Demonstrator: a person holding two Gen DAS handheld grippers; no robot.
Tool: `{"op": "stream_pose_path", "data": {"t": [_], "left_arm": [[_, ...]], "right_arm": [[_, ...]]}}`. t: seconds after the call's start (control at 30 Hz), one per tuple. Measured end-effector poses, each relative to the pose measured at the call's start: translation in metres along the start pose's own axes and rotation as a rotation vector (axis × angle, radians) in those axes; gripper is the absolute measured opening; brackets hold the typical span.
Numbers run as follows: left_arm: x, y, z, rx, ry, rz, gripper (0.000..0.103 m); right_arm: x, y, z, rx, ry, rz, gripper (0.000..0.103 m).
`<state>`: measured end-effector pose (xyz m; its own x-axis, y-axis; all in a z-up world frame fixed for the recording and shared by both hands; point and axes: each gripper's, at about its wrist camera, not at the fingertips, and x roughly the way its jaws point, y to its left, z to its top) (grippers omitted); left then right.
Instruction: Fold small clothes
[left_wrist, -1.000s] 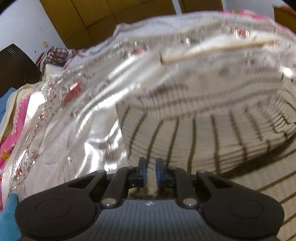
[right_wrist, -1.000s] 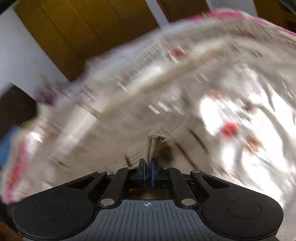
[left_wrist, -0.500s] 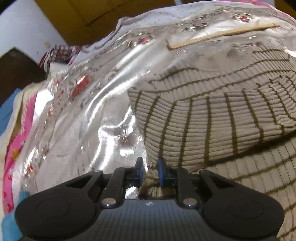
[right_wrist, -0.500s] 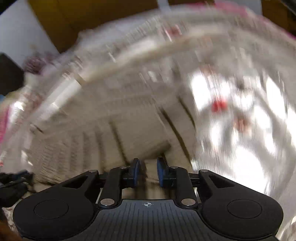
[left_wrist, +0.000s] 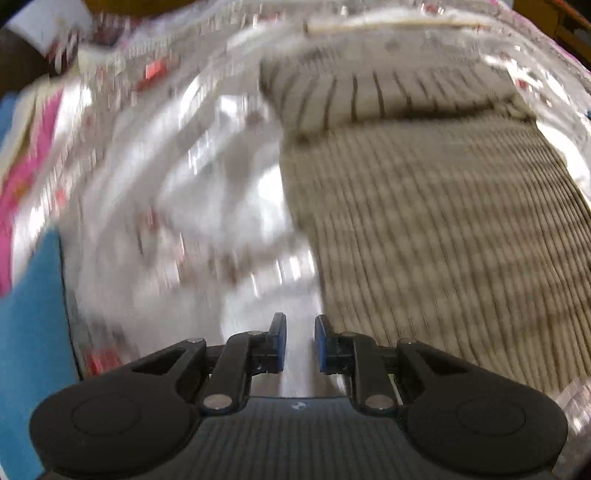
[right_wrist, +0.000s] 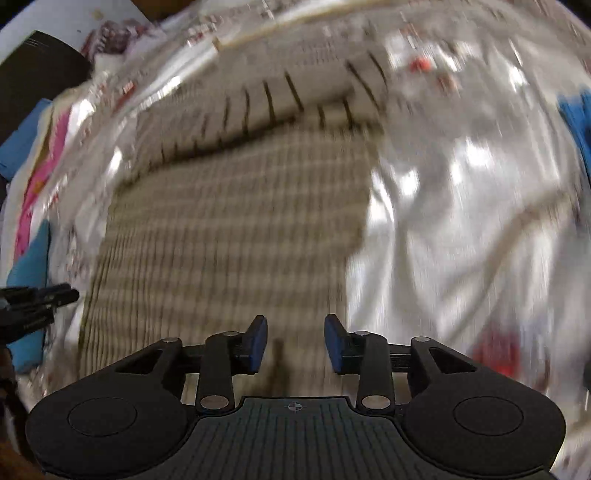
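Observation:
A beige ribbed garment with thin dark stripes (left_wrist: 436, 229) lies flat on a shiny plastic-covered table, with a folded-over band across its far end (left_wrist: 373, 99). It also shows in the right wrist view (right_wrist: 236, 229). My left gripper (left_wrist: 299, 341) is open and empty, just off the garment's near left edge. My right gripper (right_wrist: 295, 343) is open and empty, above the garment's near right part. Both views are motion-blurred.
The shiny floral table cover (right_wrist: 461, 206) surrounds the garment. A wooden stick (left_wrist: 388, 24) lies beyond its far end. Pink and blue clothes (left_wrist: 26, 192) lie at the left edge. A blue item (right_wrist: 576, 118) lies at the right. The left gripper's tips (right_wrist: 40, 295) show at the far left.
Both grippers have let go of the garment and opened wider. They have pulled back toward the near edge, and the folded band now lies far ahead on the garment.

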<state>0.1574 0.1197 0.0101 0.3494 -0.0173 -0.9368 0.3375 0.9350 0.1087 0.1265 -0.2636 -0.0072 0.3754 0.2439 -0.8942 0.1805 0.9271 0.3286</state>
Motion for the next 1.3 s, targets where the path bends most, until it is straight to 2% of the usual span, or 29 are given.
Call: {"op": "stream_pose_path", "data": {"t": [0.07,0.2,0.27,0.4,0.5,0.63,0.77,0.9,1.17,1.23,1.27,1.3], "left_arm": [[-0.002,-0.004,-0.014,-0.051,0.047,-0.062,0.025],[-0.004,-0.019,-0.024,-0.063,0.056,-0.097,0.025],[-0.004,-0.023,-0.024,-0.065,0.062,-0.091,0.024],[-0.014,-0.024,-0.019,-0.064,0.057,-0.106,0.024],[-0.002,-0.025,-0.020,-0.064,0.110,-0.099,0.024],[0.009,-0.030,-0.026,-0.062,0.145,-0.081,0.025],[0.010,-0.028,-0.024,-0.096,0.166,-0.083,0.024],[-0.008,-0.028,-0.020,-0.125,0.120,-0.106,0.024],[-0.017,-0.018,-0.018,-0.183,0.126,-0.138,0.024],[-0.014,-0.020,-0.020,-0.203,0.131,-0.159,0.028],[-0.009,-0.023,-0.021,-0.202,0.140,-0.154,0.033],[-0.001,-0.026,-0.021,-0.198,0.153,-0.139,0.033]], "right_arm": [[-0.001,-0.002,-0.015,0.006,0.045,-0.018,0.034],[-0.002,-0.011,-0.039,0.035,0.096,-0.038,0.034],[-0.003,-0.016,-0.044,0.049,0.100,-0.043,0.034],[-0.007,-0.021,-0.044,0.059,0.087,-0.025,0.038],[-0.006,-0.028,-0.043,0.098,0.093,0.009,0.043],[0.004,-0.022,-0.044,0.125,0.117,0.104,0.044],[0.016,-0.017,-0.044,0.091,0.142,0.086,0.043],[0.014,-0.025,-0.042,0.126,0.153,0.110,0.039],[0.014,-0.022,-0.044,0.126,0.175,0.135,0.042],[0.016,-0.022,-0.043,0.126,0.177,0.136,0.042],[0.017,-0.021,-0.043,0.126,0.177,0.139,0.042],[0.017,-0.021,-0.043,0.126,0.179,0.140,0.042]]}}
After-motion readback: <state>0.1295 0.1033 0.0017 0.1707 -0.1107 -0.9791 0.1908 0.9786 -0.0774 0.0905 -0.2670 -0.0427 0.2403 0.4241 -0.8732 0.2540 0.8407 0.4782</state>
